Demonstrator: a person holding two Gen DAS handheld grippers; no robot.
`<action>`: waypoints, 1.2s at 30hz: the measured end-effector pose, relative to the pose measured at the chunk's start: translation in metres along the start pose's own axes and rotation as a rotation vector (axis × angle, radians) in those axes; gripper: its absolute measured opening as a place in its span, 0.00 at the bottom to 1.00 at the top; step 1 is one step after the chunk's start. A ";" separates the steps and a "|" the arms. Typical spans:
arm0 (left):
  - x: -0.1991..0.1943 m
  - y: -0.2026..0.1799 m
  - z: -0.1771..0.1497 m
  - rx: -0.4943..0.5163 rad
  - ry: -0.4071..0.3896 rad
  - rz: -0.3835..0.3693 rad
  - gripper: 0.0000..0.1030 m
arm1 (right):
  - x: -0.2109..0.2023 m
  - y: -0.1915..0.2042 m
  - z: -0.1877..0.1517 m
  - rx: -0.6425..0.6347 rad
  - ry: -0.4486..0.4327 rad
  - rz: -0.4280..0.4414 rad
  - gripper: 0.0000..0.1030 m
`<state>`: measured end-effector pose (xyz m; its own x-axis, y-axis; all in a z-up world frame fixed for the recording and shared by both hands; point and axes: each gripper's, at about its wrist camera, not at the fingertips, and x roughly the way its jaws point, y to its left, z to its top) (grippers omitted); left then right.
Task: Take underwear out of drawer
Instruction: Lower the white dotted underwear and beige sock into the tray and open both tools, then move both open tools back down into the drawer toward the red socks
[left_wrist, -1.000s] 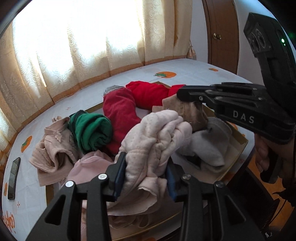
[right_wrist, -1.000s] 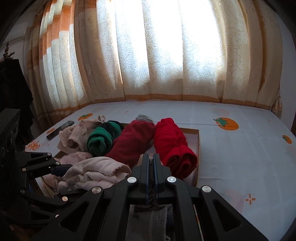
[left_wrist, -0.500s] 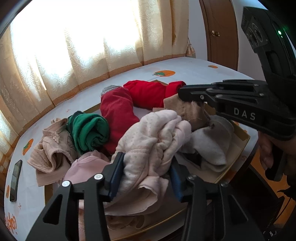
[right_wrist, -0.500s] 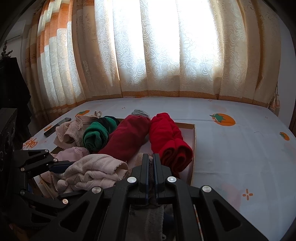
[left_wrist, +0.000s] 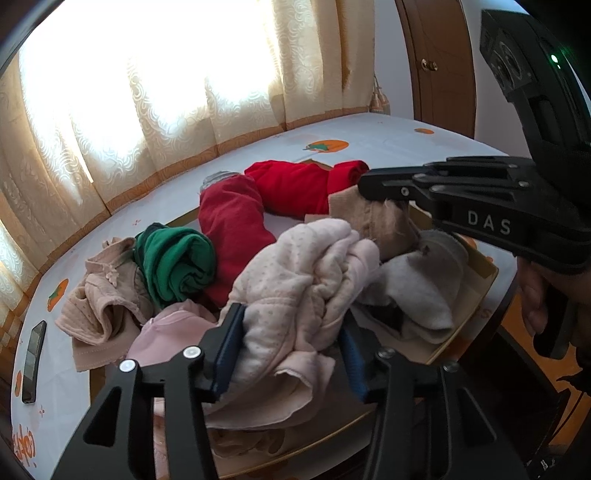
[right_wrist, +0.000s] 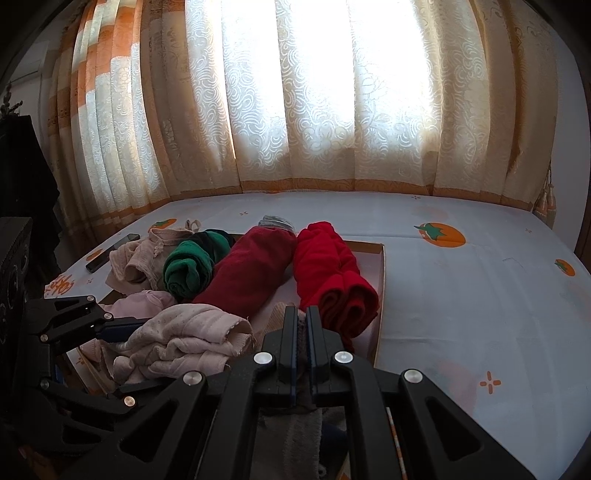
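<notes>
A: Left wrist view: left gripper (left_wrist: 291, 350) fingers are opening, wider than a second ago. The pink bundle (left_wrist: 299, 291) sits between them, pads barely touching cloth.

B: So it's a release?

A: Looks like it. The bundle rests on the pile at the drawer's (left_wrist: 476, 295) near edge, not clear of it. Probably a regrip, or it's being dropped.

B: Right side?

A: Right gripper (right_wrist: 302, 328) fingers are together, pinching thin beige fabric (left_wrist: 373, 218), unchanged.

B: Bundle's condition?

A: Pale pink, dotted knit, crumpled, hem hanging loose. Red rolls (right_wrist: 332, 273) and the green one (right_wrist: 188, 269) lie behind, untouched.
</notes>
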<state>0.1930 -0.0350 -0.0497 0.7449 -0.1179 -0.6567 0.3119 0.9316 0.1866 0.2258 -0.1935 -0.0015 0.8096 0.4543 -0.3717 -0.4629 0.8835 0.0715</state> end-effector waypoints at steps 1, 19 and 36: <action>0.000 -0.001 0.000 0.003 0.000 0.002 0.50 | -0.001 -0.001 0.000 0.004 -0.004 -0.001 0.06; -0.015 -0.009 0.000 0.005 -0.028 0.023 0.85 | -0.023 0.002 0.003 0.016 -0.055 -0.007 0.62; -0.045 -0.014 -0.010 0.001 -0.081 0.029 0.94 | -0.064 0.013 -0.021 -0.025 -0.039 -0.001 0.71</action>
<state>0.1489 -0.0393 -0.0298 0.7991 -0.1181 -0.5895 0.2896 0.9349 0.2053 0.1605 -0.2137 0.0040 0.8235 0.4575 -0.3354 -0.4704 0.8812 0.0472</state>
